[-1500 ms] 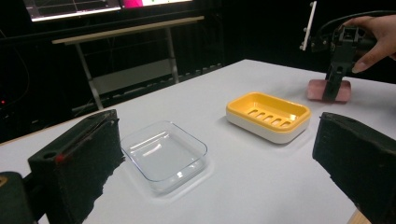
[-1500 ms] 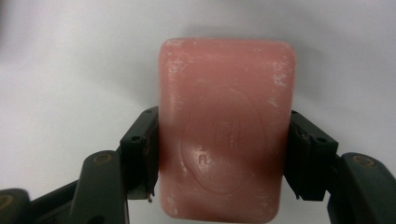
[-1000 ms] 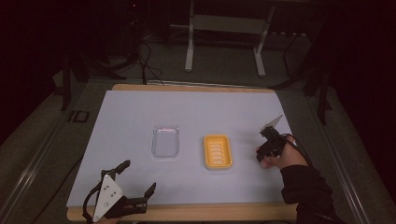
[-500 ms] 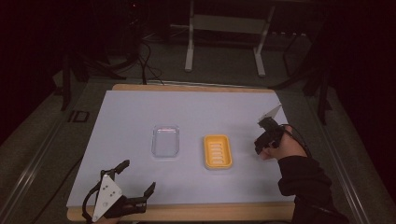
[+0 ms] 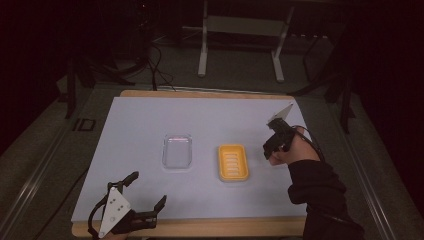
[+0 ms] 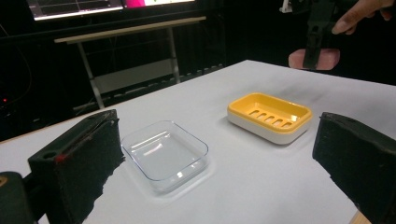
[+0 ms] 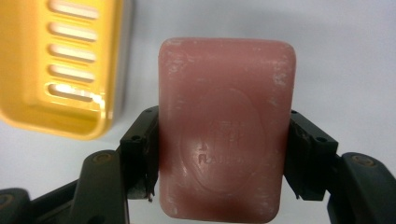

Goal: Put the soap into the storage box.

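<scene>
Pink soap bar (image 7: pixel 227 126) sits clamped by its long edges in your right claw (image 7: pixel 219 158), raised just beside the yellow soap dish (image 5: pixel 233 162), likely so it can drop in flat. Your left claw (image 5: pixel 145 197) rests wide open, empty, nearer you than the clear tray (image 5: pixel 178 151) on the tabletop (image 5: pixel 130 125).

The rectangular bar of soap (image 7: pixel 226 126) is dull pink with pale whitish scuffs. The slotted plastic soap dish (image 6: pixel 270 115) is yellow above, white below. The small shallow tray (image 6: pixel 164 150) is clear. The table cover (image 5: pixel 150 125) is pale lilac-white.
</scene>
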Demonstrator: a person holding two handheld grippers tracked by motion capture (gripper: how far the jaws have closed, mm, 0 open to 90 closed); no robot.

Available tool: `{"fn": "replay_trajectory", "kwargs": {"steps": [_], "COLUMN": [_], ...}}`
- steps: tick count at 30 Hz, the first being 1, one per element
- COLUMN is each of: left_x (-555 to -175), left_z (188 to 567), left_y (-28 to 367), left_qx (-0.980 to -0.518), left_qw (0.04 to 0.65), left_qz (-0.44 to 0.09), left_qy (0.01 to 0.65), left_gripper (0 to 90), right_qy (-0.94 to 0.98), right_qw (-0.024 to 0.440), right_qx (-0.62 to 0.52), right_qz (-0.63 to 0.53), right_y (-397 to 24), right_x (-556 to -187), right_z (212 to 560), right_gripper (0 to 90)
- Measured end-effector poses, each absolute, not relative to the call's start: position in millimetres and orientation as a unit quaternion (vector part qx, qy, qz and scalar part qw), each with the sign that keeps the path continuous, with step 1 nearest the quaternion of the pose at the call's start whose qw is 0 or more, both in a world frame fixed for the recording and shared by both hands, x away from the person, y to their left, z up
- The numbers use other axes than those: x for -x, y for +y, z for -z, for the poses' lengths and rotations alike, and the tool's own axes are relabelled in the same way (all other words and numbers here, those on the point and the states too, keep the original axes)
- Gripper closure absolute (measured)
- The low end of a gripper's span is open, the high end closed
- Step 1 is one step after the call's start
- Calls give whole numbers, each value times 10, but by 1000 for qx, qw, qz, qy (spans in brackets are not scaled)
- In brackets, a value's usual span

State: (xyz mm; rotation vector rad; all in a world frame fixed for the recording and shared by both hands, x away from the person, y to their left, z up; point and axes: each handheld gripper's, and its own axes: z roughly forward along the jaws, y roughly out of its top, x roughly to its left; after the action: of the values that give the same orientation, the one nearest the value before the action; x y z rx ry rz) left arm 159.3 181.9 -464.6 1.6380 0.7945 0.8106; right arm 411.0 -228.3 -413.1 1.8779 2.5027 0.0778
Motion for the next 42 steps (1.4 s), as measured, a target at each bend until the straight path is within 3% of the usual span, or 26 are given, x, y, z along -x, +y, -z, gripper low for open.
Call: {"fn": "replay_trajectory", "kwargs": {"steps": [22,42], "left_x": [-1583,-1567], "left_z": [4641,4633], "left_y": [1819,1822], "left_qx": [-690,-687], "left_qw": [544,546], "left_qz": [-343,-344], "left_qy": [333,332], "left_gripper": [20,19], "right_qy": [804,802], "right_qw": [-3,-31], "right_qx": [-593,-594], "right_qz": [-34,-55], "right_y": [-1779,-1270], "right_x": [-4151,-4129], "right_z": [3949,4256], "right_gripper": [374,374]}}
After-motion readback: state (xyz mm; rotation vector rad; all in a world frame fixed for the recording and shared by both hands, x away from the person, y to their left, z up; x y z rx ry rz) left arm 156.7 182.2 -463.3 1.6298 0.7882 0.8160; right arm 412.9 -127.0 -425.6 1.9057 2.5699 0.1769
